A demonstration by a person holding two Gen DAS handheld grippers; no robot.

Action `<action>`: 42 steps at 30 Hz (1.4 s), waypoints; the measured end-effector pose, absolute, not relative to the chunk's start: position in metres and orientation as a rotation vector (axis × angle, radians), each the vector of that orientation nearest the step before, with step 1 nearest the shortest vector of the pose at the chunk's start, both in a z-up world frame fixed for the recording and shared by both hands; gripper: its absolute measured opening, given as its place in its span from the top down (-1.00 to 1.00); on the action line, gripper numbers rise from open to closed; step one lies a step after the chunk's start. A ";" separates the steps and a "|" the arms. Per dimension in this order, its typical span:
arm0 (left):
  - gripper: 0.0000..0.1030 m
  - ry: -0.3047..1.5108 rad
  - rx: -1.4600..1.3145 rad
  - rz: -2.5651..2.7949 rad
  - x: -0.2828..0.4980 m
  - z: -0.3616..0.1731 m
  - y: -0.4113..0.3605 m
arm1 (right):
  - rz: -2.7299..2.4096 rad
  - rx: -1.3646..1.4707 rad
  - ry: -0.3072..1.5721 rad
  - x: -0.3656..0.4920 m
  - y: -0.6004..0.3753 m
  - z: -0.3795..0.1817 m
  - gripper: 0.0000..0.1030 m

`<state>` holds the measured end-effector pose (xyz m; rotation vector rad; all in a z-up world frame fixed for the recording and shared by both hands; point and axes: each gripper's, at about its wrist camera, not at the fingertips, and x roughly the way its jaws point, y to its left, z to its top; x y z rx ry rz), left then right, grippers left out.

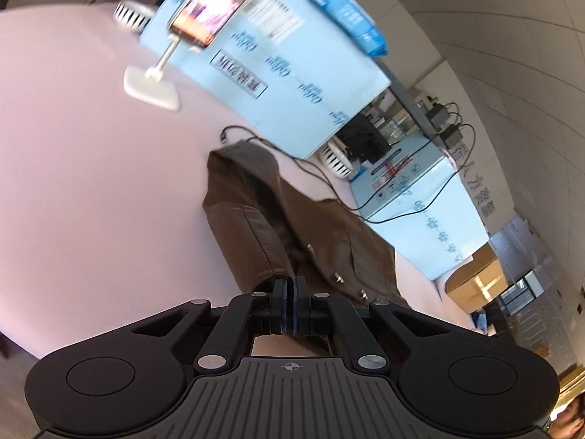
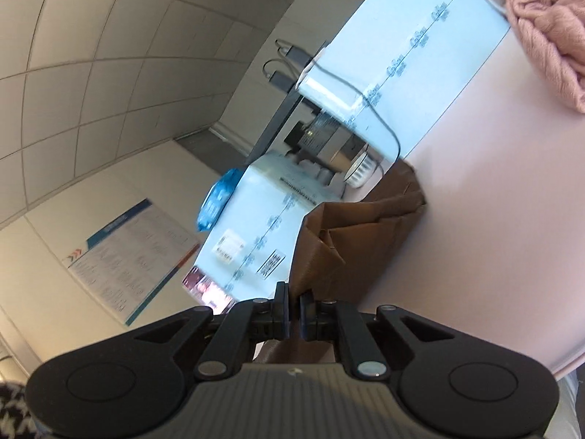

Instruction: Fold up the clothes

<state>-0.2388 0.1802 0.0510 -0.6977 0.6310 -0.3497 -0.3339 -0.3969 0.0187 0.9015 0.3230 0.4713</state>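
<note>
- The left tool is closed, its two fingers pressed together on the near edge of a brown jacket; the material pinched appears to be a hem or sleeve end.
- The right tool is nearly closed, with a thin gap between the fingers; a fold of the same jacket runs into that gap, so it is judged to be gripping the cloth.
- The jacket lies partly raised off the pink tabletop. In the left wrist view it stretches from the tool toward 12 o'clock, its far end resting on the surface near a black cable.
- Metal snaps show on the jacket front at about 1 o'clock from the left tool.
- Handling judgement: the shell looks like smooth, faux-leather material, so it is likely moderately heavy, somewhat stiff, and prone to slipping between the fingers. It holds broad creases rather than draping limply.
- Recommended hold: seams, hem or cuff edges, where the layers are thicker; a grip on the snaps is to be avoided.
- Surroundings: light blue boxes stand at 12 to 2 o'clock; a phone on a white stand sits at 11 o'clock.
- A pink knitted garment lies at 2 o'clock in the right wrist view, well apart from the jacket.
</note>
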 end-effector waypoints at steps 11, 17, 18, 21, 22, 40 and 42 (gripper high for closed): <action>0.95 0.819 -0.638 -0.393 -0.244 0.048 0.174 | 0.549 0.963 0.300 -0.324 -0.412 0.019 0.85; 0.36 0.997 -0.674 -0.397 -0.232 0.020 0.175 | 0.567 0.981 0.295 -0.320 -0.415 0.015 0.81; 0.23 0.994 -0.699 -0.417 -0.229 0.018 0.176 | 0.570 0.985 0.296 -0.319 -0.415 0.014 0.80; -0.23 1.014 -0.691 -0.495 -0.216 0.011 0.166 | 0.565 0.997 0.312 -0.317 -0.414 0.011 0.79; -0.32 1.016 -0.685 -0.508 -0.215 0.010 0.164 | 0.563 1.000 0.312 -0.319 -0.415 0.010 0.79; -0.61 0.979 -0.516 -0.453 -0.229 0.024 0.147 | 0.569 1.045 0.319 -0.312 -0.414 -0.008 0.78; 0.36 0.972 -0.532 -0.436 -0.227 0.022 0.144 | 0.571 1.036 0.285 -0.317 -0.414 -0.008 0.82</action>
